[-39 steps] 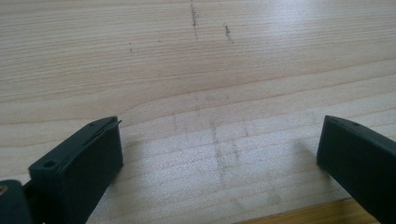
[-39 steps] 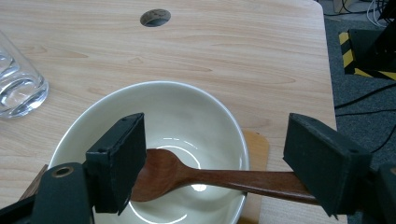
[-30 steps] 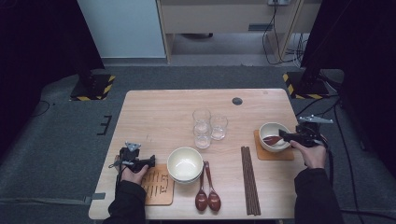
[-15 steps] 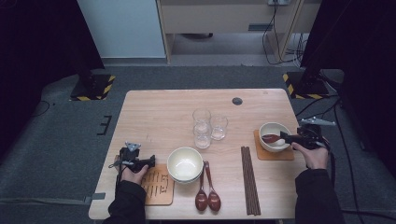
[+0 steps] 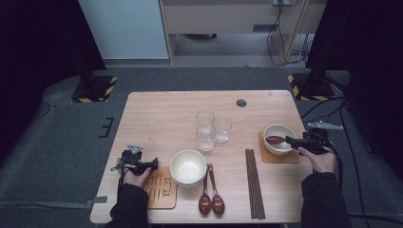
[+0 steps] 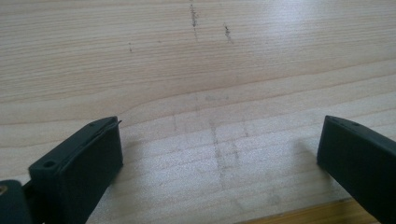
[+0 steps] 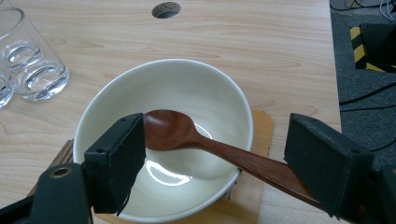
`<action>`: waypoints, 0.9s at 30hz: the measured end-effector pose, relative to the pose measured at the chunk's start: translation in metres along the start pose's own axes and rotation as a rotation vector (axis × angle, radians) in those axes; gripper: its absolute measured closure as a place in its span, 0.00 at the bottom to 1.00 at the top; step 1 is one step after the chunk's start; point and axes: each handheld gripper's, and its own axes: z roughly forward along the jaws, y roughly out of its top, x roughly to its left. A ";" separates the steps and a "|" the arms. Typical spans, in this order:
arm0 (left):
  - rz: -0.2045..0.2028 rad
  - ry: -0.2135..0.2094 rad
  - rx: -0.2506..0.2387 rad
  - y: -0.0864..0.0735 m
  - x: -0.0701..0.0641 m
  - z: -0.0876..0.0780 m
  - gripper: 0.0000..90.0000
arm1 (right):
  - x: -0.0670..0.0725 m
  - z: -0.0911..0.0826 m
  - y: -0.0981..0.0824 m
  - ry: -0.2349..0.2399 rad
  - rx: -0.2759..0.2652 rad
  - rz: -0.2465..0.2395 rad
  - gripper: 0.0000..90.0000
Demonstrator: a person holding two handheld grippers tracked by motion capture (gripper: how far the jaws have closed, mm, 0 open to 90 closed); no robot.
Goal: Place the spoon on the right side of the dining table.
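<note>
A cream bowl (image 5: 280, 130) (image 7: 187, 79) stands on a wooden coaster (image 5: 266, 156) at the right of the table. A dark wooden spoon (image 5: 274, 139) (image 7: 168, 128) lies in it, with its handle resting over the near rim. My right gripper (image 5: 292, 140) (image 7: 215, 135) is open, its jaws wide apart on either side of the spoon's handle and touching neither side. My left gripper (image 5: 149, 165) (image 6: 219, 126) is open low over bare wood at the front left, with nothing between its jaws.
Two stacked cream bowls (image 5: 188, 166) sit front centre beside a second coaster (image 5: 161, 190) (image 6: 303, 217). Two more wooden spoons (image 5: 211, 199) and dark chopsticks (image 5: 254, 183) lie near the front edge. Clear glasses (image 5: 209, 128) (image 7: 32, 70) stand mid-table.
The right gripper has shifted slightly beside the bowl; the spoon stays in the bowl. The left gripper has not moved.
</note>
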 end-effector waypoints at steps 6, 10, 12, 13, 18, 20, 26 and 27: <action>0.000 0.000 0.000 0.000 0.000 0.000 0.00 | 0.001 -0.002 -0.002 0.007 0.007 -0.007 0.23; 0.000 0.000 0.000 0.000 0.000 0.000 0.00 | 0.002 -0.004 -0.003 0.006 0.013 -0.014 0.23; 0.000 0.000 0.000 0.000 0.000 0.000 0.00 | 0.004 -0.004 -0.003 0.008 0.016 -0.016 0.23; 0.000 0.000 0.000 0.000 0.000 0.000 0.00 | 0.004 -0.004 -0.003 0.008 0.016 -0.016 0.23; 0.000 0.000 0.000 0.000 0.000 0.000 0.00 | 0.007 -0.006 -0.004 0.013 0.027 -0.025 0.23; 0.000 0.000 0.000 0.000 0.000 0.000 0.00 | 0.007 -0.009 -0.005 0.017 0.025 -0.031 0.23; 0.000 0.000 0.000 0.000 0.000 0.000 0.00 | 0.008 -0.012 -0.005 0.032 0.025 -0.021 0.22; 0.000 0.000 0.000 0.000 0.000 0.000 0.00 | 0.008 -0.012 -0.005 0.033 0.021 -0.018 0.22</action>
